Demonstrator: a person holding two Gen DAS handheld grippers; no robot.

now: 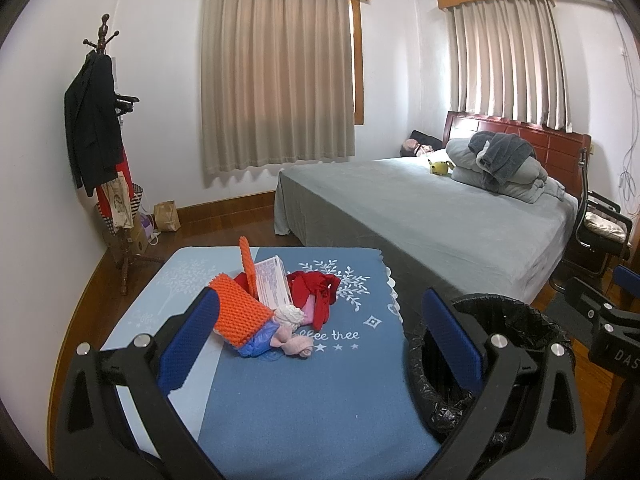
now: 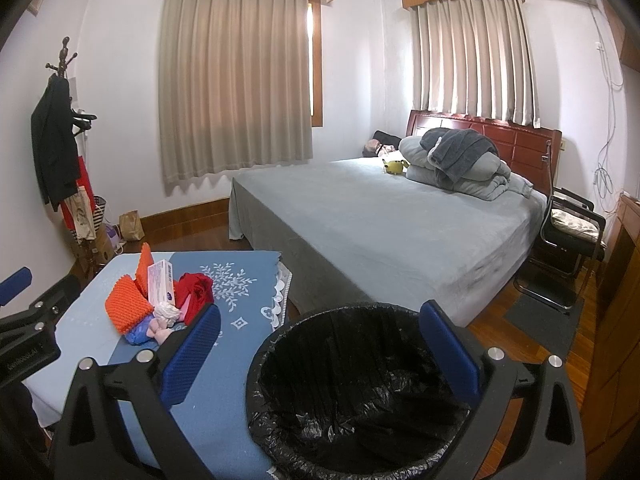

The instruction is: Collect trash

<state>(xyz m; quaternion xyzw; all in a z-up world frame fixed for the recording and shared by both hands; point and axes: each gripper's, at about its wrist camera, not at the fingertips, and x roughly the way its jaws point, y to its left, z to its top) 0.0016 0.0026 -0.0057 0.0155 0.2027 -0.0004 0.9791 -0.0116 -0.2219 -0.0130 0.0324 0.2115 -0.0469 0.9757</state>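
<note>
Trash lies heaped at the left: an orange bumpy foam sheet (image 1: 236, 312), white printed carton (image 1: 274, 282), red crumpled cloth (image 1: 316, 292) and pale wrappers (image 1: 294, 334) on our blue-clothed worktop (image 1: 304, 392). Our left gripper (image 1: 320, 340) faces it, jaws wide, empty. Rightward, our right gripper (image 2: 320, 348), also wide, frames the black-lined round bin (image 2: 360, 392), placed beside the worktop for easy dropping.
</note>
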